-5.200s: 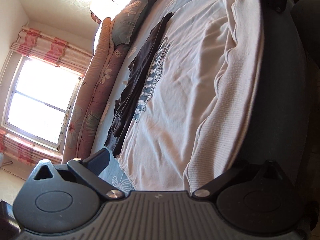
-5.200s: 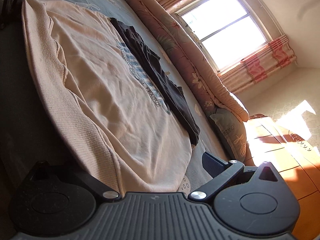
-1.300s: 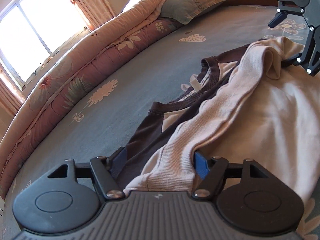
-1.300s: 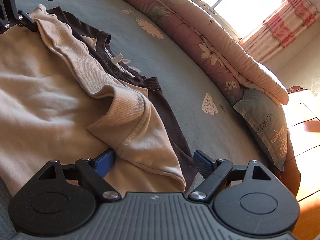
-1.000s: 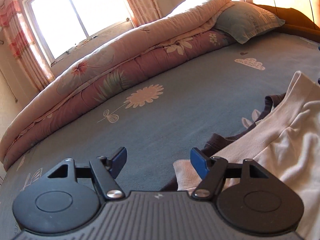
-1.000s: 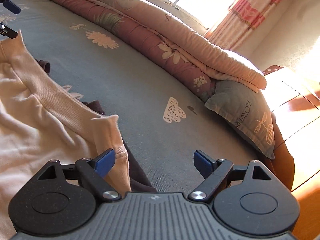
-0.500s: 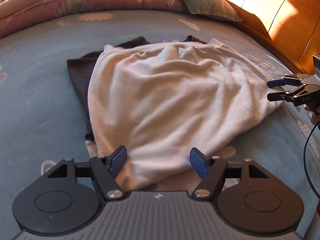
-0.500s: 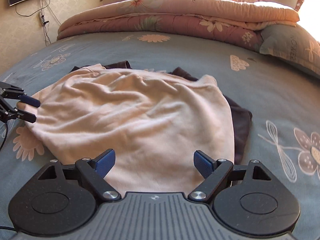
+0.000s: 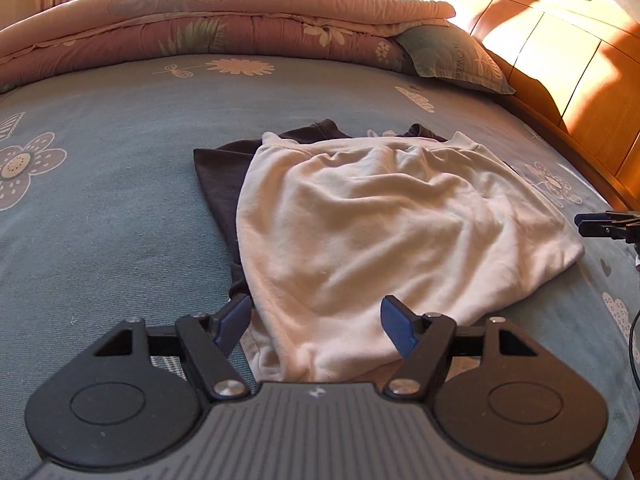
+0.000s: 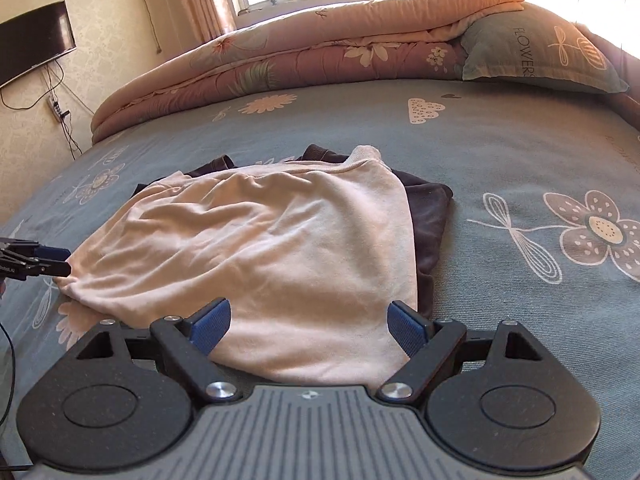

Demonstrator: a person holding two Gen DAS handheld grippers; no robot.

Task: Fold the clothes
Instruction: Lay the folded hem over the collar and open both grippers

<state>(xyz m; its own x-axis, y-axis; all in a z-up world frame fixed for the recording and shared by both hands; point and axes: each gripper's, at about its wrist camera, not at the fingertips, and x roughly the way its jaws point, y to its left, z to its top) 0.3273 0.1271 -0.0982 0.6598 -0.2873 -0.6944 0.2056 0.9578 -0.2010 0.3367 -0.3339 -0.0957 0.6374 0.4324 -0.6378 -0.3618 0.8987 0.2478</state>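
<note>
A cream sweatshirt point(image 9: 392, 232) lies doubled over on a dark brown garment point(image 9: 220, 184), which shows at its left edge and beyond its far edge. My left gripper point(image 9: 316, 320) hovers open over the cream fold's near left corner, its blue pads not touching the cloth. In the right wrist view the cream sweatshirt point(image 10: 260, 248) covers most of the dark garment point(image 10: 430, 216). My right gripper point(image 10: 308, 320) is open above the near right corner. Each gripper shows in the other's view: the right gripper point(image 9: 604, 226) at the right edge, the left gripper point(image 10: 44, 260) at the left edge.
The blue-grey flowered bedsheet point(image 9: 100, 208) spreads all around the clothes. A rolled pink quilt point(image 9: 200, 28) and a pillow point(image 9: 448, 60) lie along the far side, with a wooden headboard point(image 9: 560, 48) at right. A wall TV point(image 10: 32, 44) and a dangling cable point(image 10: 8, 360) are at left.
Both grippers let go of the cream hem at the far edge and drew back to the near side, rolling level. The cream sweatshirt now lies folded in half over the dark garment.
</note>
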